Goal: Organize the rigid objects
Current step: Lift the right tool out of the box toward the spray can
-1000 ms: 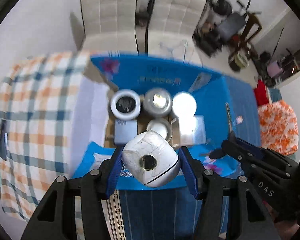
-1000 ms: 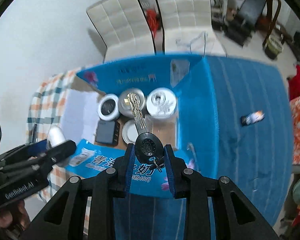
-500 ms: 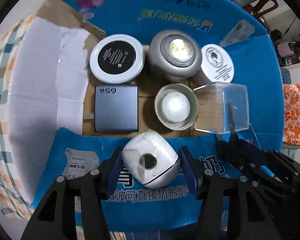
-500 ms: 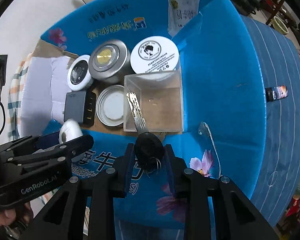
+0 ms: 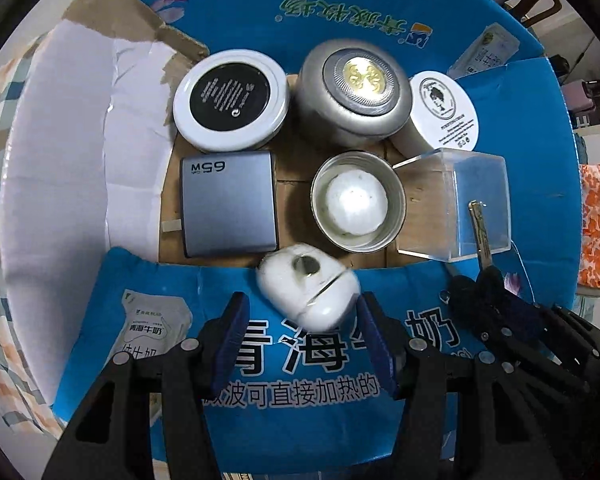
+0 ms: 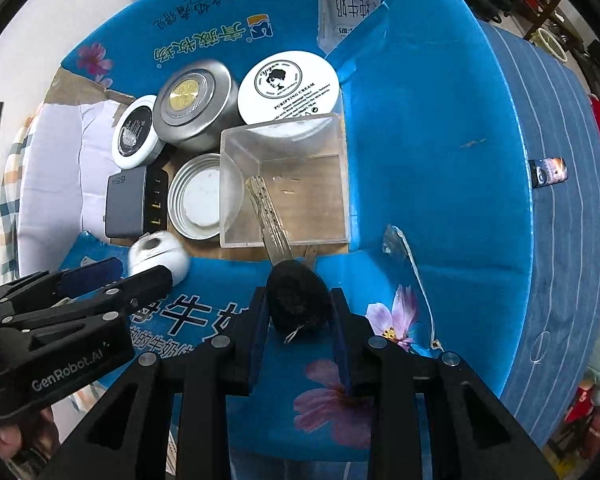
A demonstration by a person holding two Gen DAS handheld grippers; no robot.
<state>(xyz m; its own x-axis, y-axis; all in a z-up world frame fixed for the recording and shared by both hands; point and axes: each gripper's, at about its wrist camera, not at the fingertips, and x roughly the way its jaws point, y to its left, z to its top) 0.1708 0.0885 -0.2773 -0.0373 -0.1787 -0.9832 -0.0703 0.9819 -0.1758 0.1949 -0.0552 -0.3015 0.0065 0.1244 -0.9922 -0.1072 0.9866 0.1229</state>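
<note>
An open blue cardboard box (image 5: 340, 340) lies below both grippers. My left gripper (image 5: 306, 324) hangs over its near wall, its pads apart. A white earbud case (image 5: 308, 284) shows blurred and tilted just past the fingertips, and no pad presses on it. My right gripper (image 6: 298, 308) is shut on a black key fob (image 6: 298, 300). The key's metal blade (image 6: 268, 216) points down into a clear plastic box (image 6: 296, 184). The left wrist view shows that key (image 5: 480, 232) at the right, over the clear plastic box (image 5: 452, 204).
The box holds a white tin with a black label (image 5: 230, 98), a silver tin (image 5: 354, 92), a white cream jar (image 5: 446, 110), a grey charger (image 5: 228, 204) and an open metal tin (image 5: 356, 202). A small packet (image 6: 548, 172) lies on the blue cloth to the right.
Both grippers came down close over the box. The earbud case has slid forward out from between the left pads and tipped over. The key stays gripped on the right.
</note>
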